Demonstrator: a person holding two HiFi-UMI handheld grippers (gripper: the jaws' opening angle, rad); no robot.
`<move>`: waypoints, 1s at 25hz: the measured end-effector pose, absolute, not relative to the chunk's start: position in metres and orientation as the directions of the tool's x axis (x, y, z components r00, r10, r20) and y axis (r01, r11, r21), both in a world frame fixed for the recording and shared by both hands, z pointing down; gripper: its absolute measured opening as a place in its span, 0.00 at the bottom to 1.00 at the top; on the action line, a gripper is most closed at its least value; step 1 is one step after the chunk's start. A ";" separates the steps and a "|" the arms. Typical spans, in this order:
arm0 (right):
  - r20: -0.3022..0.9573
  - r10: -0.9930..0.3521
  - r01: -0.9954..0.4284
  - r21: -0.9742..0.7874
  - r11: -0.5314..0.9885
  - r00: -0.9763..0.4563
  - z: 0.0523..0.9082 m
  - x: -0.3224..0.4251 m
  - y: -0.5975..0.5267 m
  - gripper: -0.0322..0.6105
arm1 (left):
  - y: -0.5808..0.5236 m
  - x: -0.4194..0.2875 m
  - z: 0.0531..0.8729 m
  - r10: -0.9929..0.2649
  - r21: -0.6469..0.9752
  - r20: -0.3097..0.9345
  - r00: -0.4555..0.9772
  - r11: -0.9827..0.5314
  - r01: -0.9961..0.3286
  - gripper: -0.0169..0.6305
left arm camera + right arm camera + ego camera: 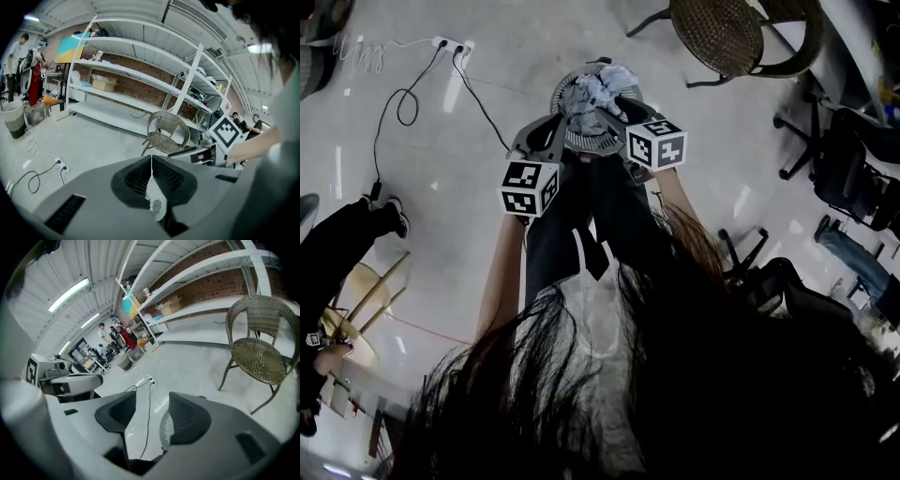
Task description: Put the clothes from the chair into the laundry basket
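While the left hand-held gripper (pixel 151 161) is closed empty and the right hand-held gripper (pixel 150 413) stands open empty, the chair (pixel 717 33) lies at the latter's 1 o'clock, nearer it.

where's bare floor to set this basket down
The pale floor is bare beyond the grey slotted laundry basket, between the white power strip with its black cables and the brown wicker chair. Crowded on the right with black office chairs; a person in black is at the left.
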State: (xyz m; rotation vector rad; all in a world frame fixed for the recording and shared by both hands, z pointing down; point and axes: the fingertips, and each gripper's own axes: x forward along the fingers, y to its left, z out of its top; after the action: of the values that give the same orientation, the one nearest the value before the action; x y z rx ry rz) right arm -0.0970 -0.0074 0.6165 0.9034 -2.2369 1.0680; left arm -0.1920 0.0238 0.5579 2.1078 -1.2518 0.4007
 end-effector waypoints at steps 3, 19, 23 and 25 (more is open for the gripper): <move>0.628 -0.394 -0.735 -0.492 0.467 -0.671 0.574 -0.094 -0.004 0.34 | 0.024 -0.188 0.531 -0.681 0.367 0.529 0.505 -0.353 -0.861 0.06; 0.450 -0.564 -0.721 -0.477 0.504 -0.692 0.419 -0.083 0.036 0.21 | 0.071 -0.180 0.426 -0.758 0.388 0.406 0.511 -0.363 -0.847 0.06; 0.436 -0.570 -0.716 -0.485 0.502 -0.696 0.404 -0.075 0.048 0.20 | 0.083 -0.170 0.419 -0.754 0.382 0.407 0.515 -0.372 -0.846 0.06; 0.431 -0.569 -0.711 -0.492 0.503 -0.700 0.400 -0.073 0.051 0.19 | 0.086 -0.168 0.415 -0.755 0.377 0.407 0.514 -0.374 -0.847 0.06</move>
State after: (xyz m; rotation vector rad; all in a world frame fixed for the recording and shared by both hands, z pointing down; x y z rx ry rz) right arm -0.0732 0.0515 0.3996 1.0955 -2.5323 0.9775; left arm -0.1676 0.0855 0.4148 2.2144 -1.3039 0.2235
